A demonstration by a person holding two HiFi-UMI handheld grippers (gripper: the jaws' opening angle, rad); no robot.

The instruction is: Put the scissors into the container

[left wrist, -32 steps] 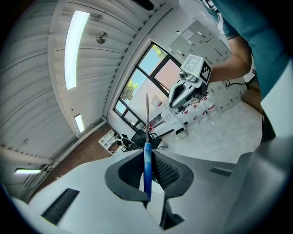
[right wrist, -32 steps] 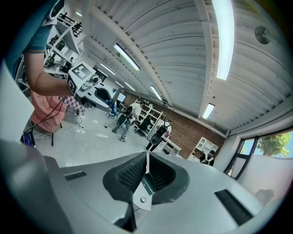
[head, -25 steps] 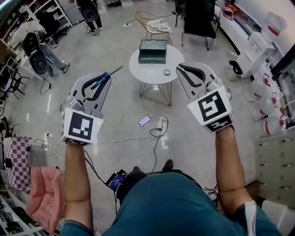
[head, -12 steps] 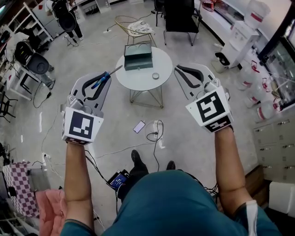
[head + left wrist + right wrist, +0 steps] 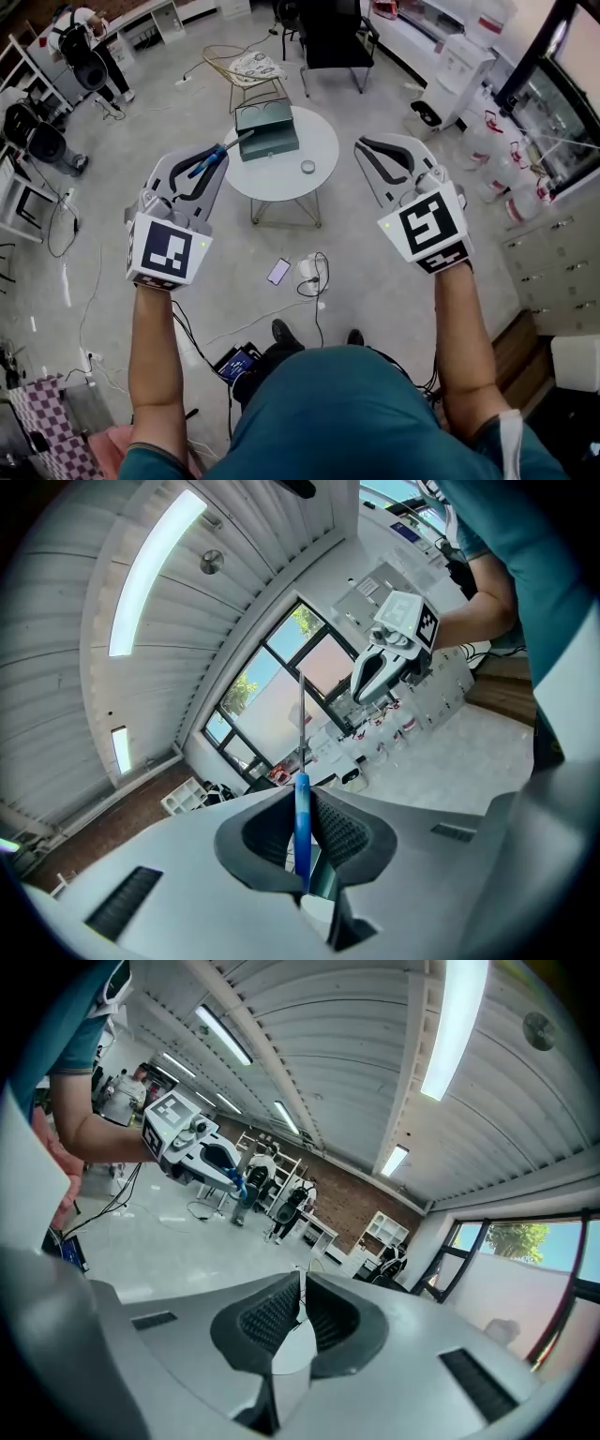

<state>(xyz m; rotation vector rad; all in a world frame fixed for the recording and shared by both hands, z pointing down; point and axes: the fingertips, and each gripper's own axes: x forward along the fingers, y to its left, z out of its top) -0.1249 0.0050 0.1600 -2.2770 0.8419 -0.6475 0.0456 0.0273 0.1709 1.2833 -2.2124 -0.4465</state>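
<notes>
My left gripper (image 5: pixel 217 155) is held at chest height, shut on the scissors (image 5: pixel 207 161). Their blue handle sits between the jaws and the metal blades stick out towards the table. In the left gripper view the scissors (image 5: pixel 302 813) stand on edge between the pads of that gripper (image 5: pixel 302 803). The container (image 5: pixel 265 132), a dark green open box, lies on a round white table (image 5: pixel 281 173) ahead of me and below. My right gripper (image 5: pixel 362 146) is shut with nothing in it; in its own view the right gripper (image 5: pixel 301 1288) has pads that meet.
A small round object (image 5: pixel 307 167) lies on the table beside the container. On the floor near my feet are a phone (image 5: pixel 278 271) and loose cables (image 5: pixel 315 272). A wire chair (image 5: pixel 249 68) and a black chair (image 5: pixel 330 36) stand behind the table.
The table and container have drifted left and lower in the head view as I moved. Both grippers hold the same pose, and the scissors stay gripped.
</notes>
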